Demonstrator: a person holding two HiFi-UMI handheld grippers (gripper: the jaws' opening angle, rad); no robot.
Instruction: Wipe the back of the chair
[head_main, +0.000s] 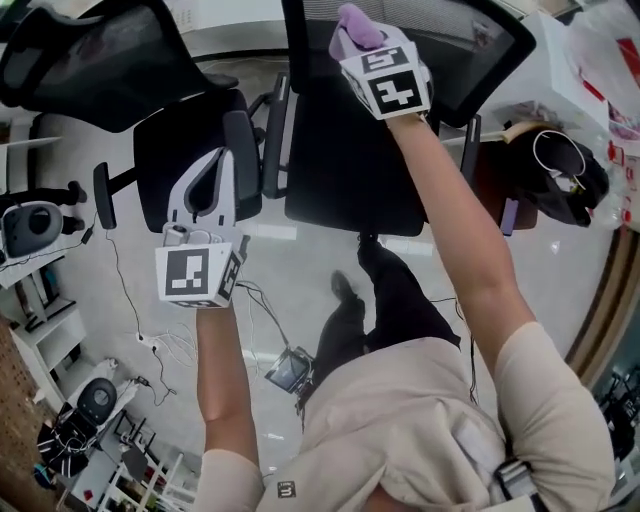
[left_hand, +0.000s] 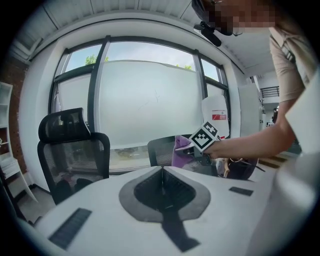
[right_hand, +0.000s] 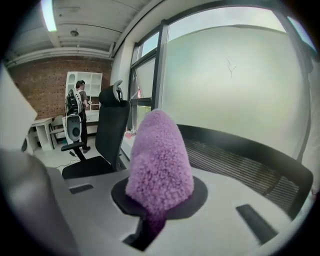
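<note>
Right gripper (head_main: 352, 42) is clamped on a fuzzy purple cloth (right_hand: 160, 160), which sticks up out of the jaws and fills the middle of the right gripper view. Just beyond it is the black mesh chair back (right_hand: 245, 162), its top rim curving off to the right. I honestly can't tell if the cloth touches the mesh or just sits right by it. The left gripper view gives the side angle: the cloth sits up at the top edge of that chair. Left gripper (left_hand: 161, 172) has its jaws pressed together on nothing, and in the head view it hangs to the left, over the seat of a second chair (head_main: 190, 150). Only the right gripper view catches the far-left stuff: a brick wall (right_hand: 45, 80) and a person (right_hand: 80, 107) by a white shelf. Only the head view shows the cables (head_main: 165, 345) on the floor near the person's feet.
</note>
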